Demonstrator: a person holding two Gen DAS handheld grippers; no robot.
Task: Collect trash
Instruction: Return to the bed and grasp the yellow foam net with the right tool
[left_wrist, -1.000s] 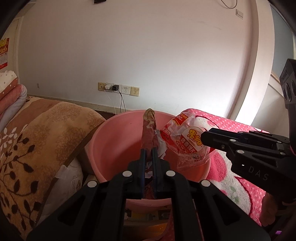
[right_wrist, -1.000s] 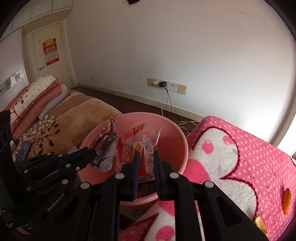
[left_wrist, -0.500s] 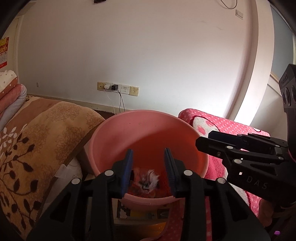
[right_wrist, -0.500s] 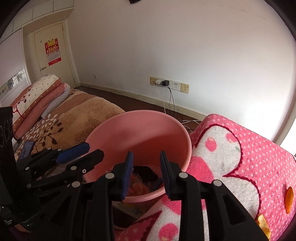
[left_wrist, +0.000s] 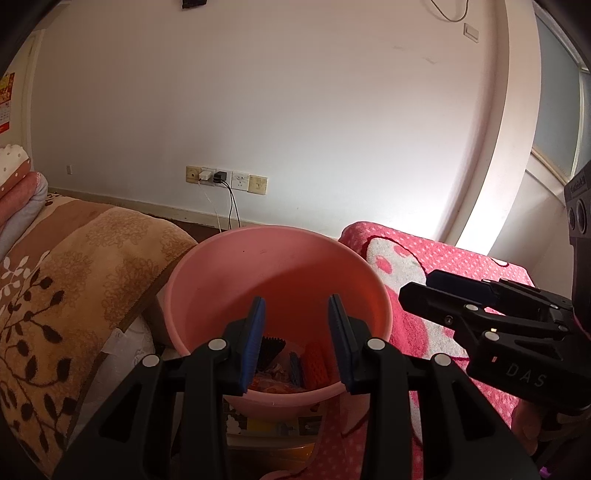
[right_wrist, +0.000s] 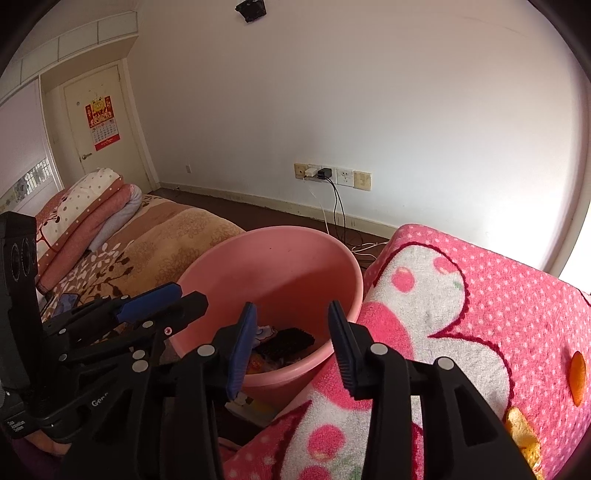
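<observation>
The crumpled wrappers and other trash (left_wrist: 295, 363) lie at the bottom of the round pink plastic tub (left_wrist: 229, 280). Over the tub, the left gripper (left_wrist: 296, 317) is wide open and holds nothing. The right gripper (right_wrist: 291, 321) has just been opening; it is empty too. A pink dotted blanket (right_wrist: 480, 302) lies just beside the tub.

The letters "DAS" stand in pale print on the black body of the right hand-held gripper (left_wrist: 439, 291), at the right edge of the left wrist view. In the right wrist view, the left hand-held gripper (right_wrist: 173, 299) shows "Gen" at lower left, the remainder hidden. The red wall calendar (right_wrist: 103, 123) on the door at upper left carries a date grid too small to read.
</observation>
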